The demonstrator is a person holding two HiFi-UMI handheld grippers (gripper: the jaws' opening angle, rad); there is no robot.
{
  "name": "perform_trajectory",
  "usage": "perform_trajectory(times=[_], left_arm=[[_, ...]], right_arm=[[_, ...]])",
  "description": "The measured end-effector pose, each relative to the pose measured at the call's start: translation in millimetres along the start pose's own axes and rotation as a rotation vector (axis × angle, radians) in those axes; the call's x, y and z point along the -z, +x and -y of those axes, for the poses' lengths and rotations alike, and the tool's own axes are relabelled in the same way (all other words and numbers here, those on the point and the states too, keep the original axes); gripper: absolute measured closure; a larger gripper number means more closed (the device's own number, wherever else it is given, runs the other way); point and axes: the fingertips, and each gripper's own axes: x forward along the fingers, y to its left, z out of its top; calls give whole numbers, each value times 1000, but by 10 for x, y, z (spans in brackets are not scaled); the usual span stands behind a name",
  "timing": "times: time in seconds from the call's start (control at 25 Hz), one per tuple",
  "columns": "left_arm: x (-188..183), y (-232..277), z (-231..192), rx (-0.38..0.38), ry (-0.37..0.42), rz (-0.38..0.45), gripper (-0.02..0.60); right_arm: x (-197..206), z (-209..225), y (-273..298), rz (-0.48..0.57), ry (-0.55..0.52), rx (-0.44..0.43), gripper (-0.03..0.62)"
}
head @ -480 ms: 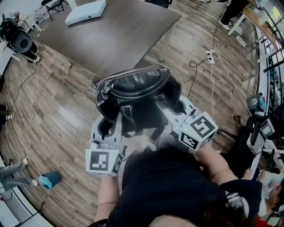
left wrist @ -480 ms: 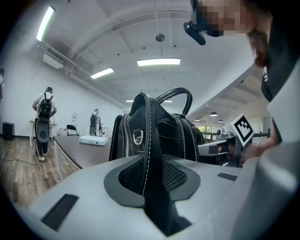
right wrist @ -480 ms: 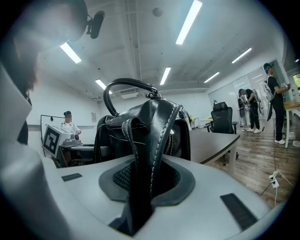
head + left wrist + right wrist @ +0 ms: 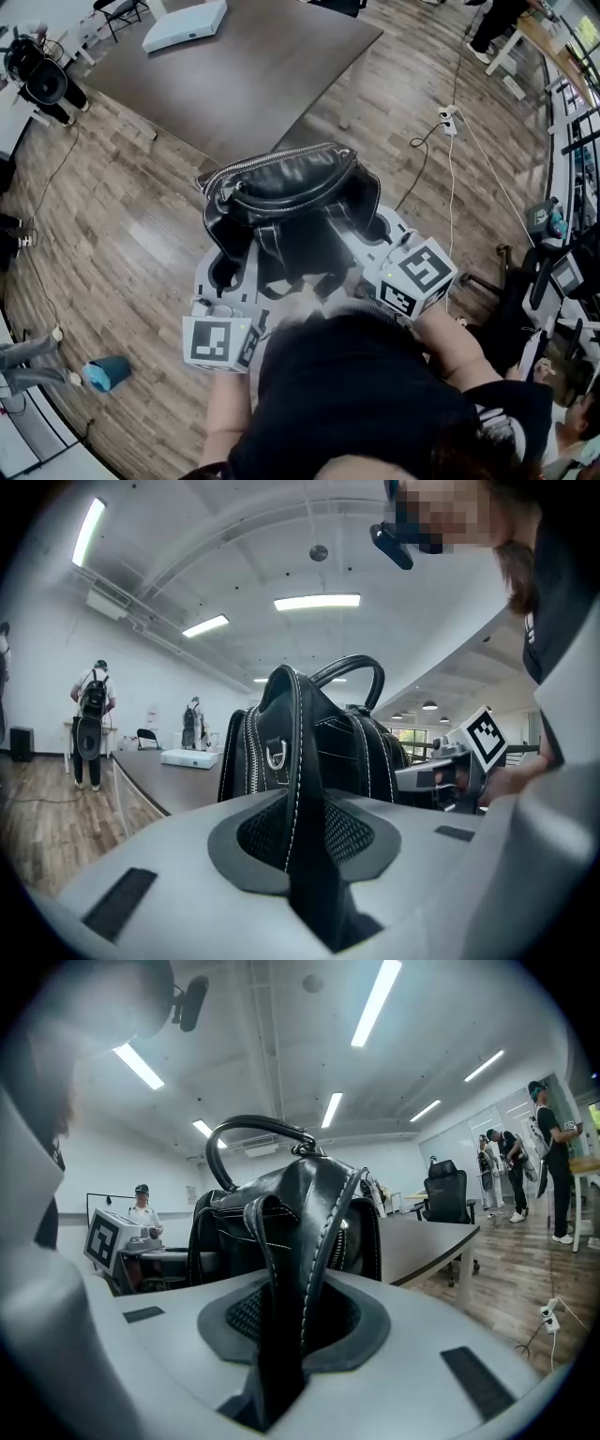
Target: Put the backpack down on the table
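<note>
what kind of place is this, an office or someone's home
Probably an open-plan office or lab, not a home: long ceiling strip lights, a big grey table, and a black office chair, with several people standing around in the background.

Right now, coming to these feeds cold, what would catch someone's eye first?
The shiny black leather backpack dominates: it hangs in mid-air in front of the person, with the left gripper and the right gripper each clamped on one of its straps. Just beyond it stands the dark brown table, which the backpack does not yet rest on, with a flat white box at its far end.
</note>
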Motion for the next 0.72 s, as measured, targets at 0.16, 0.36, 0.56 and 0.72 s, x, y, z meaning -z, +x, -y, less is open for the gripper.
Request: perform_trajectory(times=[0.16, 0.36, 0.56, 0.72], left_arm=[[24, -16, 132, -12, -4, -14, 483], [28, 28, 256, -19, 3, -23, 483], [27, 13, 284, -44, 4, -31, 483], [2, -3, 228, -58, 9, -29, 483]], right_arm=[[31, 29, -125, -11, 17, -9, 502], [45, 126, -208, -16, 35, -10, 500], [57, 134, -217, -15, 40, -27, 499], [28, 112, -152, -13, 39, -39, 499]])
